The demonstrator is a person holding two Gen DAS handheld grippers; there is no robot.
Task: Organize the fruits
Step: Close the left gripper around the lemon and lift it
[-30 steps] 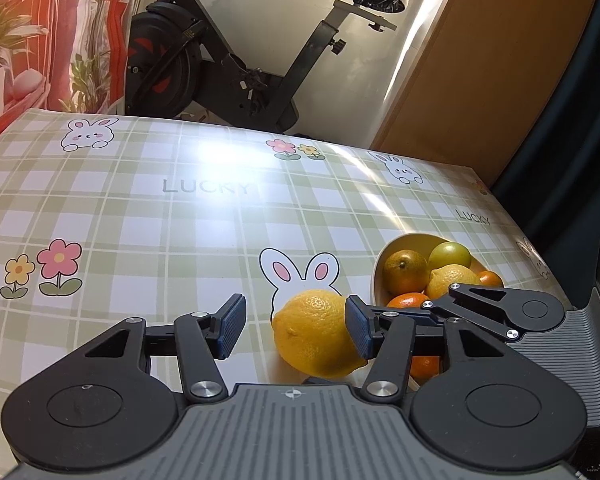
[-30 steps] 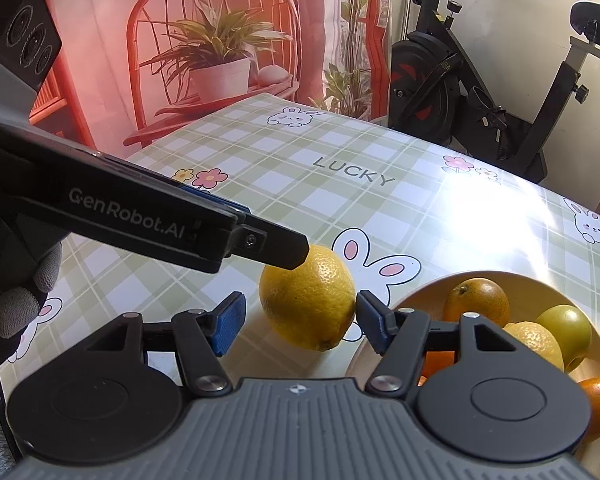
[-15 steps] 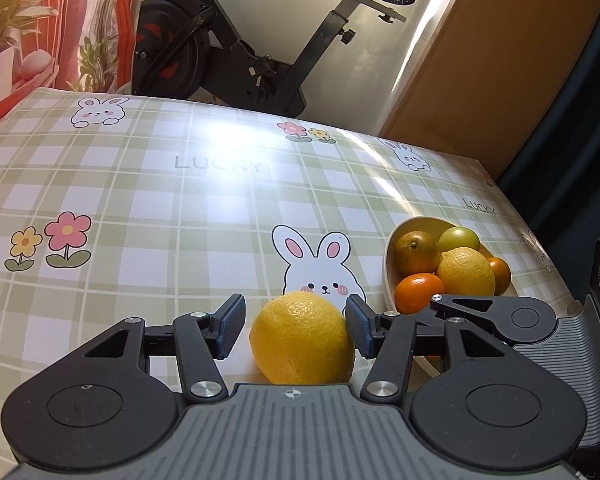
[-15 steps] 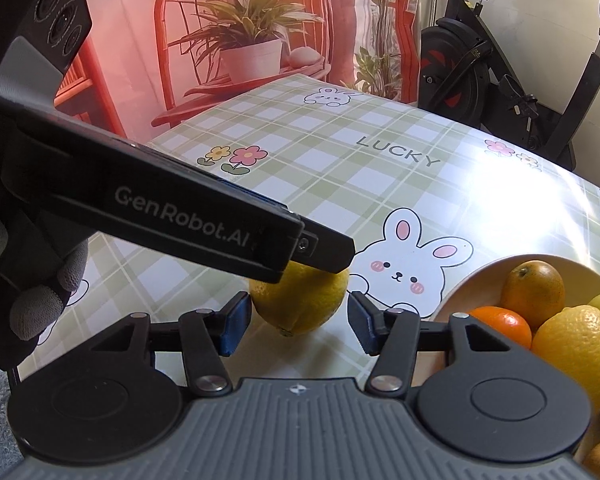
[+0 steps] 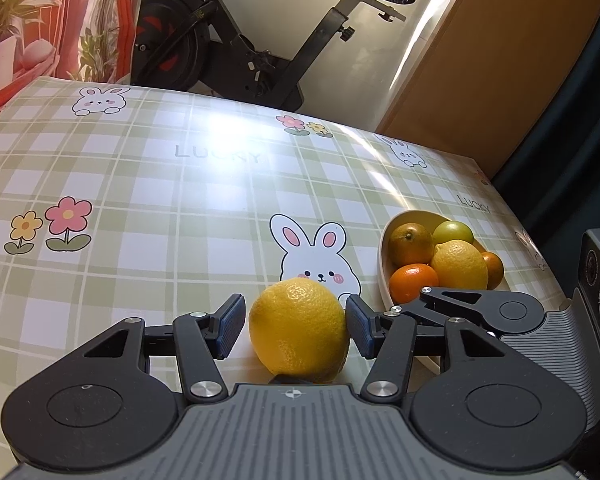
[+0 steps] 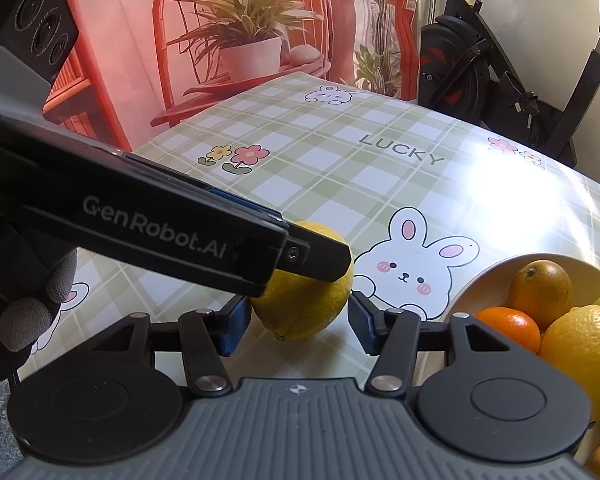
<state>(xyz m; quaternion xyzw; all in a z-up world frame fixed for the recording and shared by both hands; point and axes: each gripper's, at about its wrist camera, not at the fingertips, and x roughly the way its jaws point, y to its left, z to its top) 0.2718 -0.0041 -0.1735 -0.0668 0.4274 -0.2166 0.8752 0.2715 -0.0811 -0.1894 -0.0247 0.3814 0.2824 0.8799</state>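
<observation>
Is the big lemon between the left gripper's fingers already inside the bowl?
No, the lemon sits on the tablecloth, left of the bowl.

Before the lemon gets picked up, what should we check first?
1. Lemon resting on the tablecloth, between the left gripper fingers: ok.
2. Left jaws open around it, small gaps both sides: ok.
3. Right gripper also straddles the same lemon, risking a clash: not ok.
4. Bowl close by, to the right: ok.
5. Room in the bowl for one more: cannot tell.
</observation>
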